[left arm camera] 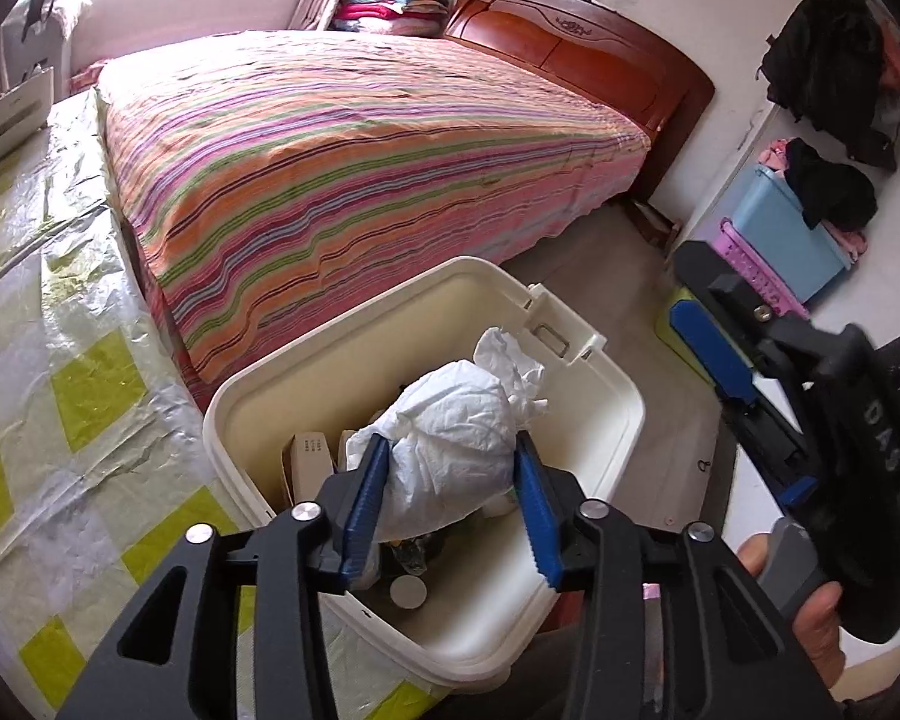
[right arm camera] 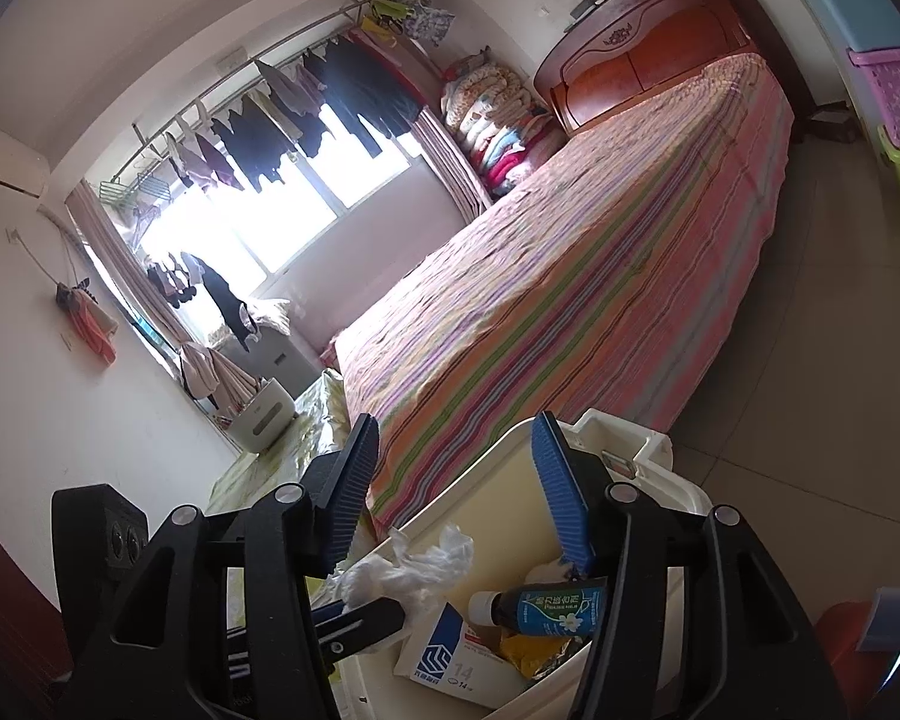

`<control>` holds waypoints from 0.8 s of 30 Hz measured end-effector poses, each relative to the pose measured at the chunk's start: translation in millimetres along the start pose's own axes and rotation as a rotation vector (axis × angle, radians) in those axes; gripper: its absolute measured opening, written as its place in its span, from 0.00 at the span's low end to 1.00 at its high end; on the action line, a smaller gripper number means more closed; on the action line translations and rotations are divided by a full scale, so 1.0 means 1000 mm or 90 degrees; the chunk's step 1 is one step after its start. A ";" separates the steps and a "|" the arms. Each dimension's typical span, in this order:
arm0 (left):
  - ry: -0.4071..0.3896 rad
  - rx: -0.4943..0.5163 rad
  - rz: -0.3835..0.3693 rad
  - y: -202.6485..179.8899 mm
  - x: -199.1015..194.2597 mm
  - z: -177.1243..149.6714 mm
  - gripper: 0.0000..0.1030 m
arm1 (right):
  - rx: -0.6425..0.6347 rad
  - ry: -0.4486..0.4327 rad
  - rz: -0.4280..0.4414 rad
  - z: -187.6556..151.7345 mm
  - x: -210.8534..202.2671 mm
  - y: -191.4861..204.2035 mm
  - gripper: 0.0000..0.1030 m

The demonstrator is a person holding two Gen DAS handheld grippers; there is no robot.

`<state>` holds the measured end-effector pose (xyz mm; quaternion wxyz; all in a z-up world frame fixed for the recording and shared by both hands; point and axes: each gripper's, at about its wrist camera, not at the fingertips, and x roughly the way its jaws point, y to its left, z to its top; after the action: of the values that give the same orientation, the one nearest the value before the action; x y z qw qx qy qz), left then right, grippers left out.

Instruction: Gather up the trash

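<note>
A cream plastic bin point(left arm camera: 402, 348) stands open below both grippers, between the bed and a covered table. My left gripper point(left arm camera: 450, 450) hovers over it with a crumpled white wad point(left arm camera: 450, 432) between its blue pads. The wad rests on the trash underneath, and the pads stand beside it without squeezing it. In the bin point(right arm camera: 510, 516) lie a dark bottle with a teal label point(right arm camera: 546, 603), a white and blue box point(right arm camera: 444, 654) and a yellow wrapper point(right arm camera: 528, 654). My right gripper point(right arm camera: 456, 420) is above the bin's near side, open, with nothing between its fingers.
A bed with a striped sheet point(left arm camera: 360, 168) runs behind the bin up to a wooden headboard point(left arm camera: 582, 54). A table under a shiny checked cover point(left arm camera: 60, 360) is on the left. Blue and purple storage boxes point(left arm camera: 780, 228) stand on the tiled floor at the right.
</note>
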<state>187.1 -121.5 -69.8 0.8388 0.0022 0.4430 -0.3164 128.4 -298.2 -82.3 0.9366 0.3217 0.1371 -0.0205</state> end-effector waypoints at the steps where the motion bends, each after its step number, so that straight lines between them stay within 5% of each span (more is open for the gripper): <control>1: -0.005 0.001 0.006 -0.002 0.000 -0.001 0.46 | 0.001 -0.001 0.000 0.000 0.000 -0.001 0.51; 8: -0.017 0.015 0.003 -0.010 -0.004 -0.004 0.46 | 0.006 -0.003 0.001 0.000 0.000 -0.003 0.52; 12: -0.028 0.032 0.022 -0.014 -0.009 -0.005 0.58 | 0.010 -0.013 0.002 0.003 -0.004 -0.005 0.64; 20: -0.113 0.133 0.179 -0.039 -0.049 -0.027 0.64 | -0.004 -0.061 -0.022 0.007 -0.043 -0.005 0.94; 24: -0.152 0.135 0.265 -0.038 -0.079 -0.042 0.64 | -0.055 -0.048 -0.057 0.001 -0.069 0.005 0.94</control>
<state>103.4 -98.4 -25.9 0.9274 0.1439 0.2949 -0.1794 62.6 -298.6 -59.7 0.9523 0.2735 0.1170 -0.0685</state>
